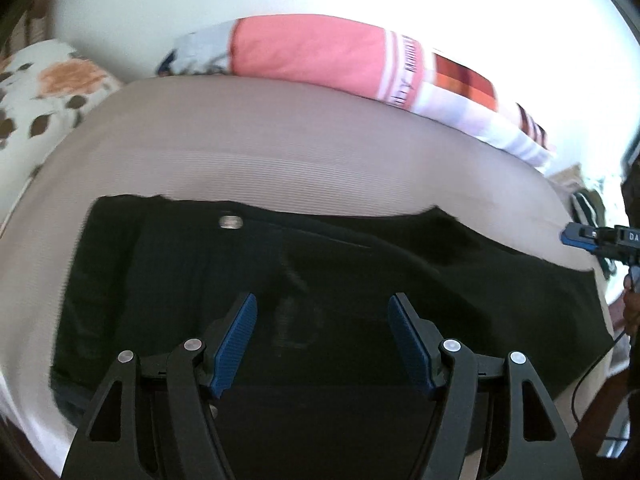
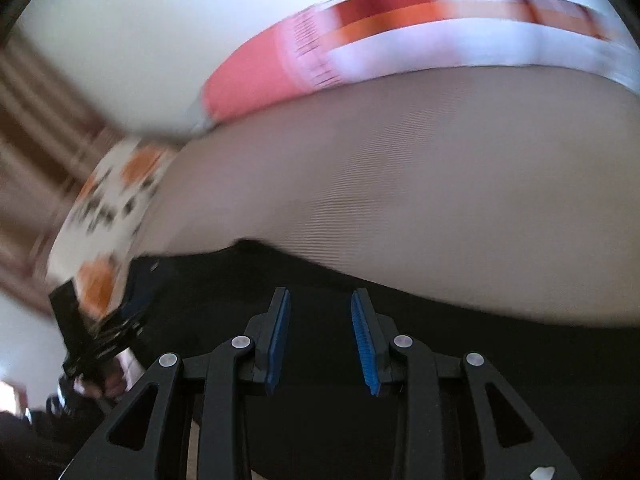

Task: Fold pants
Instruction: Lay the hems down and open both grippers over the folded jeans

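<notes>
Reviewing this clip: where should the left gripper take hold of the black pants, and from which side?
Judging by pose, the left gripper, open above the flat-lying black pants, should pinch the far waistband edge near the metal button, coming from above, where the edge lies exposed on the beige bed.

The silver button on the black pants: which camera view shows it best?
The left wrist view: the silver button shows plainly near the far edge of the black pants. In the right wrist view the pants are dark and blurred, and I cannot find the button.
</notes>
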`<state>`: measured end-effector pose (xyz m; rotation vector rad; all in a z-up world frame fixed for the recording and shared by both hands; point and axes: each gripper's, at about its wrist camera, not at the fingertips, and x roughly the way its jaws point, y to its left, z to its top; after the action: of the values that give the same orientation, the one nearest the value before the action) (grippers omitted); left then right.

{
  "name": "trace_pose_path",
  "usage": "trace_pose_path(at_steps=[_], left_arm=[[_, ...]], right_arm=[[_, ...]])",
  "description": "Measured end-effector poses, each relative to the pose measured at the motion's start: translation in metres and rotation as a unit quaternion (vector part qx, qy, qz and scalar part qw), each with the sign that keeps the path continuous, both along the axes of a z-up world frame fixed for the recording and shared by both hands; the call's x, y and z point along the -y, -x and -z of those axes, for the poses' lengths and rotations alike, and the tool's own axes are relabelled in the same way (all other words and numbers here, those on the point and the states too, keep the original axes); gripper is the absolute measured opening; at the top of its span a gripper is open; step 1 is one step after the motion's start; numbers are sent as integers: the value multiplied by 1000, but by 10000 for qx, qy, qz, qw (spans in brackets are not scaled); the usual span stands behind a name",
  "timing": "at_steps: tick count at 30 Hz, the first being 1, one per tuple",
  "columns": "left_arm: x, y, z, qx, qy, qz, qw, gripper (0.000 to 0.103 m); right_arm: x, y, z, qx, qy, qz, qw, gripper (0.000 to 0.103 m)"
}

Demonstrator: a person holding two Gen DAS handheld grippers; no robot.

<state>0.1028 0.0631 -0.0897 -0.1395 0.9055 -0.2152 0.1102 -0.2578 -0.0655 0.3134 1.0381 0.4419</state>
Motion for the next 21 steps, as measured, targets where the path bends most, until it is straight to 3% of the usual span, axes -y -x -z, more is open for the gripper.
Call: trace_pose_path(at_steps=[8, 17, 19, 21], left_arm=[[-33, -6, 9, -87, 98, -394, 9991, 69], [-35, -8, 12, -71, 8, -266, 9996, 69], [-34, -8, 12, -74, -23, -257, 9996, 69], [-34, -8, 11, -80, -9, -265, 9996, 69]], right_arm=[[-100, -54, 28, -364, 348, -1547, 9867, 31], [-144, -79, 49, -522, 619, -2336, 9690, 34], [-149, -78, 47, -487, 601, -2481, 9657, 18], [-148, -77, 37, -295, 575, -2412, 9683, 10]])
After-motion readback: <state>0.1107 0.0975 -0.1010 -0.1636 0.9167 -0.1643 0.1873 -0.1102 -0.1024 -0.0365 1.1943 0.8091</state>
